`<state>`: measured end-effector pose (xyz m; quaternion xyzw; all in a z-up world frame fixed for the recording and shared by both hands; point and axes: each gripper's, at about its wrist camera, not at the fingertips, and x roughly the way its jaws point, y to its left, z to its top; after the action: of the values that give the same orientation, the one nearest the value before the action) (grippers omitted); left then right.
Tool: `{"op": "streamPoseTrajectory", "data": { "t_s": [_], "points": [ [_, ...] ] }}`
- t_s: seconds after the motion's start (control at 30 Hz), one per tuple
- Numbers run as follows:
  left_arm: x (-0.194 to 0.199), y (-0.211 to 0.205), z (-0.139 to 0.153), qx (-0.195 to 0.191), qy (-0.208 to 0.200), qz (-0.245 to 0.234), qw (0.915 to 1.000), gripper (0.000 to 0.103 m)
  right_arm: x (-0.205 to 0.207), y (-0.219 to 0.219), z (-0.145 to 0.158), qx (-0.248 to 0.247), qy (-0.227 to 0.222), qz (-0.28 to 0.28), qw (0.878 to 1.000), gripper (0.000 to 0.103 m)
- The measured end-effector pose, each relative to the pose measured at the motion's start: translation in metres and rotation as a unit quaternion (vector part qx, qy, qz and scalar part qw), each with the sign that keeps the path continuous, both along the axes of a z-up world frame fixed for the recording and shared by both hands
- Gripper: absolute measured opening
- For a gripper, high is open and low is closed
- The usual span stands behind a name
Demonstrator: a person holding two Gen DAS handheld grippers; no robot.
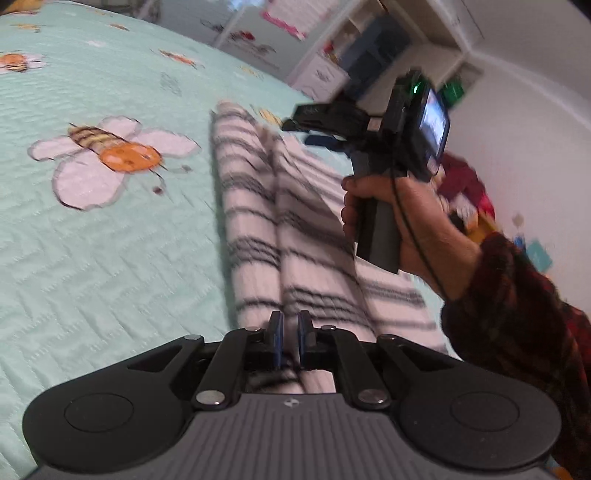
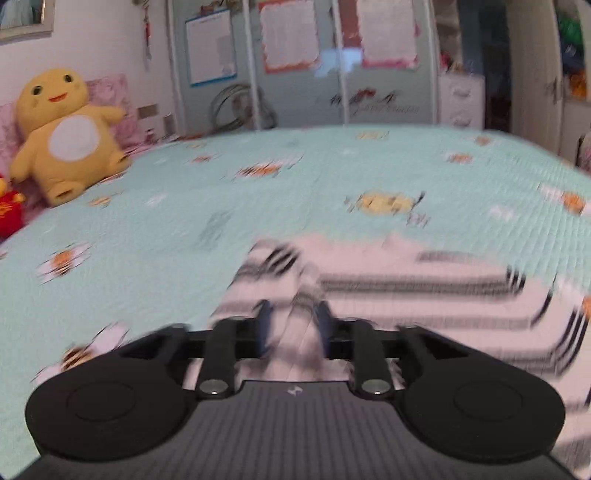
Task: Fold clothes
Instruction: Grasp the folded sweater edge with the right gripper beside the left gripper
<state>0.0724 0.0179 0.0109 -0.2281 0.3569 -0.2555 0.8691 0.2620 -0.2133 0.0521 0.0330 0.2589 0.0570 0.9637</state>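
A white garment with thin dark stripes (image 1: 258, 221) is lying on the pale green quilt (image 1: 92, 258) that covers the bed, folded into long narrow bands that are running away from the near edge toward the middle of the mattress. The left gripper (image 1: 290, 338) is sitting low over the near end of the cloth with its blue pads drawn almost together, only a sliver of a gap showing between them; whether any fabric is caught in that gap I cannot make out. The right gripper (image 2: 291, 325) is being held beside it by a hand (image 1: 402, 221) coming out of a dark red patterned sleeve (image 1: 517, 314), raised above the striped cloth in the left camera's view. From its own camera, its jaws are standing partly apart with a ridge of the striped fabric rising between the fingers (image 2: 264, 321), but the picture is smeared with motion and I cannot tell whether the pads are pressing on the cloth or merely flanking it. The quilt is printed with bees on white flowers (image 1: 110, 158). At the head of the bed a yellow plush toy (image 2: 66, 133) is sitting upright against pink pillows (image 2: 110, 96), and beyond the far side of the bed pale wardrobe doors (image 2: 295, 74) are carrying several taped-up paper sheets (image 2: 288, 33).
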Motion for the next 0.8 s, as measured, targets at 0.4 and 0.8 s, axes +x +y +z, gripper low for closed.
{"op": "streamPoseTrajectory", "data": {
  "t_s": [0.4, 0.8],
  "points": [
    [0.013, 0.005, -0.016, -0.060, 0.026, 0.002, 0.9978, 0.008, 0.109, -0.007, -0.032, 0.047, 0.098, 0.006, 0.994, 0.040],
    [0.014, 0.005, -0.022, -0.057, 0.032, 0.004, 0.9978, 0.011, 0.109, 0.013, -0.046, -0.056, 0.086, -0.020, 0.995, 0.008]
  ]
}}
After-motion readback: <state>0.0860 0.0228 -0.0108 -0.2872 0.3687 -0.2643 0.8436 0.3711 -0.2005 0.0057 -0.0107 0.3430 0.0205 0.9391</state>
